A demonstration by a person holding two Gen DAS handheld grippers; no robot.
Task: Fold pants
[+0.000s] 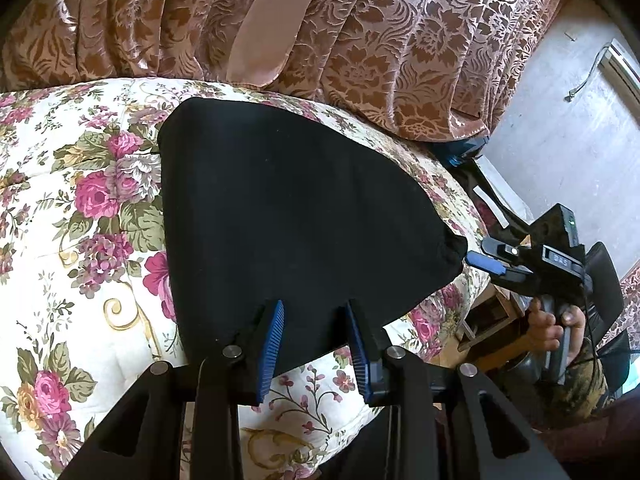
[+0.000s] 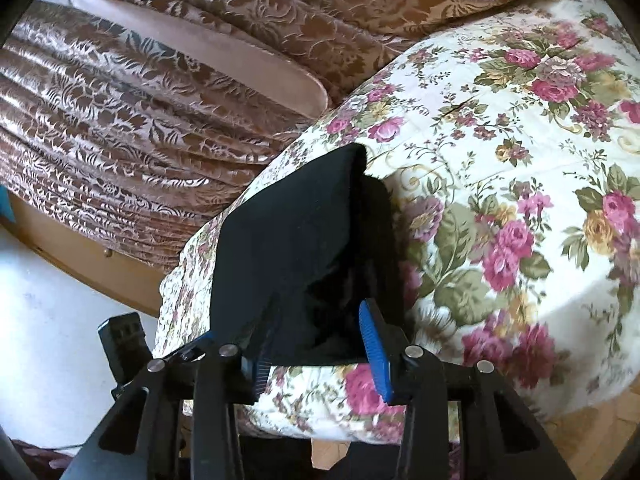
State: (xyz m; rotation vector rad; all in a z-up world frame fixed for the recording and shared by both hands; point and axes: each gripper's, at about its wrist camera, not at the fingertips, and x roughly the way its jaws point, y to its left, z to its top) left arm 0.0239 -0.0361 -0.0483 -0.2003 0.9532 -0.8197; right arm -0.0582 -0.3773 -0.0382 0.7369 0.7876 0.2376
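Nearest to me, in the left wrist view, my left hand-held gripper [image 1: 314, 344] has its blue pads standing apart, straddling the near edge of the black pants [image 1: 288, 208]; I see a gap to the cloth on both sides, so I judge it is not pinching. In the right wrist view, my right hand-held gripper [image 2: 320, 344] likewise has its pads apart with the pants' [image 2: 296, 248] near end lying between them; nothing is clamped that I can see.

The pants lie folded into a compact dark panel on the floral quilt [image 1: 80, 200] of the bed, close to its edge. From the left gripper the panel stretches straight ahead and off to the right. Its long axis runs roughly from one gripper toward the other. The right gripper sits at the narrow end, its pad [image 1: 486, 263] just beside the pants' corner.

I judge each hand is at its own end, so neither needs to reach far for another fold.

Beyond, the patterned brown curtain [image 1: 360, 40] hangs behind the bed.
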